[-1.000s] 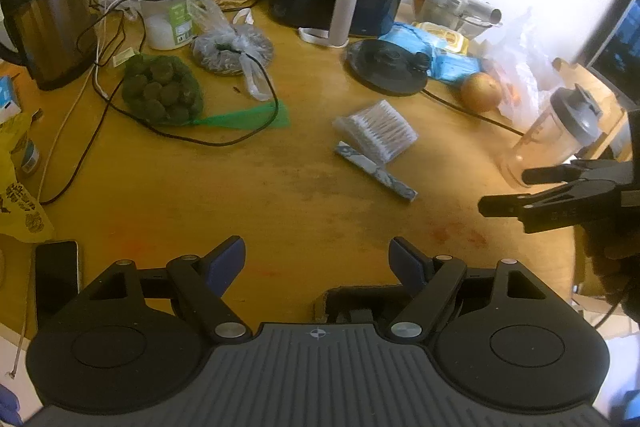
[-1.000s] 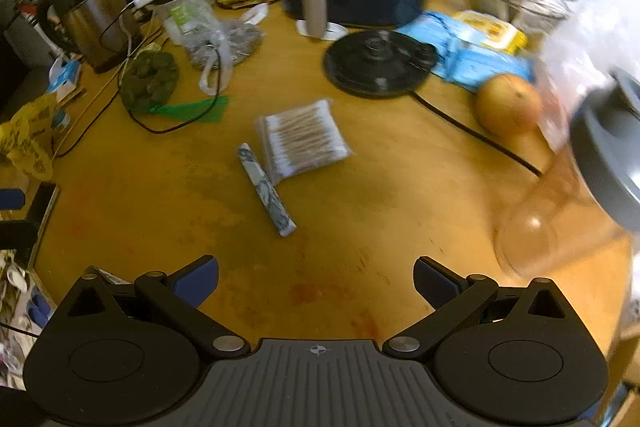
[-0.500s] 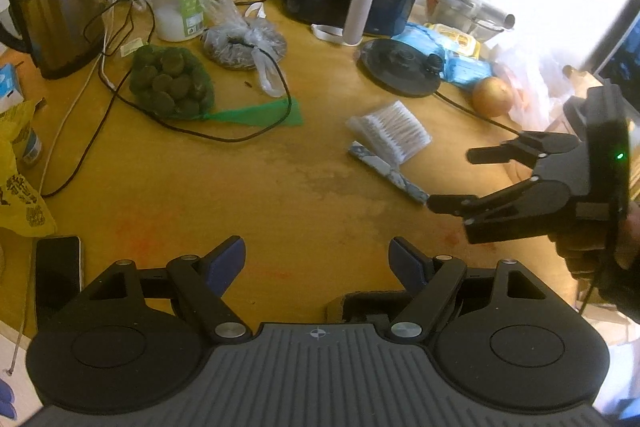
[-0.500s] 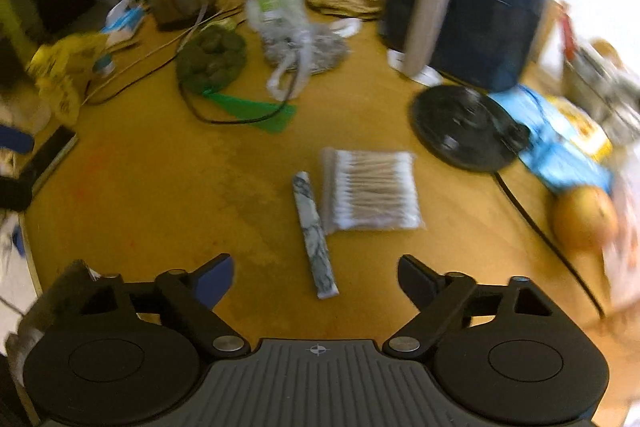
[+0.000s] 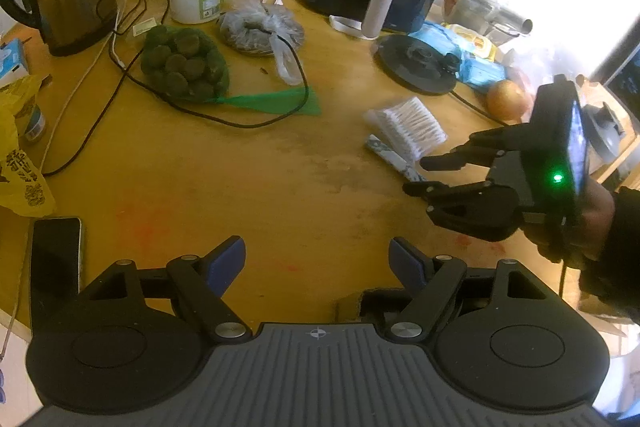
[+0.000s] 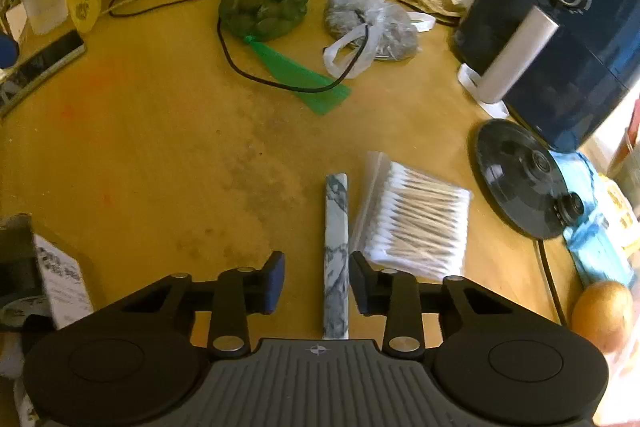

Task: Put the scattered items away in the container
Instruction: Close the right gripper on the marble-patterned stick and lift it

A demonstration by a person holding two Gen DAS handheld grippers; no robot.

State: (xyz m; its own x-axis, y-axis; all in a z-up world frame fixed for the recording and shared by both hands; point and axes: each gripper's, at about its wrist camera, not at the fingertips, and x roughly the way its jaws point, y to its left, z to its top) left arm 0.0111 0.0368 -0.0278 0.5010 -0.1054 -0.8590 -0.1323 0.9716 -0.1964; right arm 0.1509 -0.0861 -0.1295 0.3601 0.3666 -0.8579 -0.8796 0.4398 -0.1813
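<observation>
With its jaws standing narrowly apart, the right gripper (image 6: 316, 282) is straddling the marbled stick (image 6: 336, 251) lying on the worktop (image 6: 160, 155) beside the cotton swab pack (image 6: 416, 219); next comes the pinch. The left gripper (image 5: 316, 263) is hovering wide, empty.

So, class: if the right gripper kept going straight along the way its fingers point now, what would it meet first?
The marbled stick. It already lies lengthwise between the open fingers of the right gripper, close to the right-hand pad. The cotton swab pack sits just to its right, outside the fingers. The gripper's height above the table is unclear.
</observation>
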